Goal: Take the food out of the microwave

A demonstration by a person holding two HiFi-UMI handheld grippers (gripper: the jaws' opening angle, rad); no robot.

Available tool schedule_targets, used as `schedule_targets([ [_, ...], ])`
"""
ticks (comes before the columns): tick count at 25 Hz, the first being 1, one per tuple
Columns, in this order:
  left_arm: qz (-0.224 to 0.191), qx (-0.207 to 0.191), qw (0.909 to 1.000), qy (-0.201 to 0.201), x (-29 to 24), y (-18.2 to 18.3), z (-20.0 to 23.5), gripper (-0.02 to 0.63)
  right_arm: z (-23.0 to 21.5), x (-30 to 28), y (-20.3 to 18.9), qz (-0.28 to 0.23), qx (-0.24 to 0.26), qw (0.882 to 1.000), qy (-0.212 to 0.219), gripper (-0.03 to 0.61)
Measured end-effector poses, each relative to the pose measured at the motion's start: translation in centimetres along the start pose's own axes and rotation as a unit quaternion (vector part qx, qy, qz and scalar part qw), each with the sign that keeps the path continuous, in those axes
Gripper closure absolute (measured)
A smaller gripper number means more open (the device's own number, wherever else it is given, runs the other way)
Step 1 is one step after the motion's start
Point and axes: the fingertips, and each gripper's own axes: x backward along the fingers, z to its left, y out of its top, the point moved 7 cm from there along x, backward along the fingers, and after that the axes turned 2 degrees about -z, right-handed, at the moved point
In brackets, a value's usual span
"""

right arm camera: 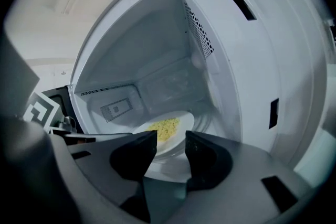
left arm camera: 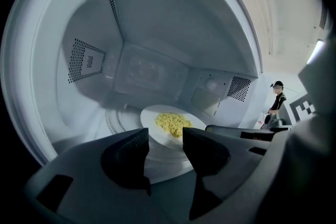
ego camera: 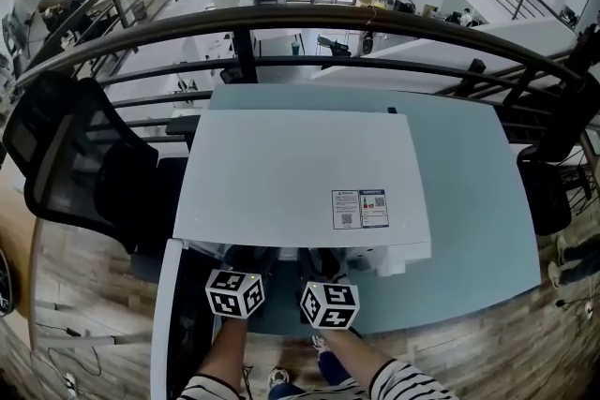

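sitting inside microwave [ego camera: 300, 173], plate [left arm camera: 152, 119] unseen overhead

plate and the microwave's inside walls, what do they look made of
Plate: white with a smooth, softly glossy rim, so likely glazed ceramic, though hard plastic would look alike. Microwave inside walls: pale grey and satin, with neat punched vent holes, which suggests painted or enamelled sheet metal.
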Motion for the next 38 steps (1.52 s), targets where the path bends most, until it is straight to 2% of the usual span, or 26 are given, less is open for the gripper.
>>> schedule_targets([
  [14, -0.014, 0.022, 0.9996, -0.004, 3.8, -1.0, -2.1, 0.431, 0.6, 3.5, -0.3, 0.012, -0.011, 1.000, 0.023, 0.414],
  [18, -0.010, 0.035, 0.9994, 0.000, 4.3, -1.9, -2.4, 0.431, 0.2, 4.2, -0.7, 0.016, -0.031, 0.999, 0.023, 0.414],
  [20, -0.012, 0.051, 0.9986, 0.006, 4.4, -2.2, -2.3, 0.431, -0.1, 4.2, -0.7, 0.016, -0.041, 0.999, 0.023, 0.414],
  [26, -0.027, 0.145, 0.9890, 0.011, 4.1, -2.3, -1.6, 0.431, -0.8, 4.0, -0.6, 0.021, -0.070, 0.997, 0.021, 0.422],
  [32, -0.028, 0.179, 0.9833, 0.013, 3.3, -3.1, -1.2, 0.431, -1.3, 3.1, -1.2, 0.035, -0.118, 0.991, 0.042, 0.423],
  [35, -0.033, 0.194, 0.9803, 0.014, 3.3, -3.1, -1.1, 0.472, -1.3, 2.7, -1.4, 0.044, -0.154, 0.985, 0.060, 0.450],
  [38, -0.031, 0.210, 0.9770, 0.017, 3.5, -3.3, -1.2, 0.491, -1.3, 2.8, -1.6, 0.056, -0.160, 0.984, 0.061, 0.468],
])
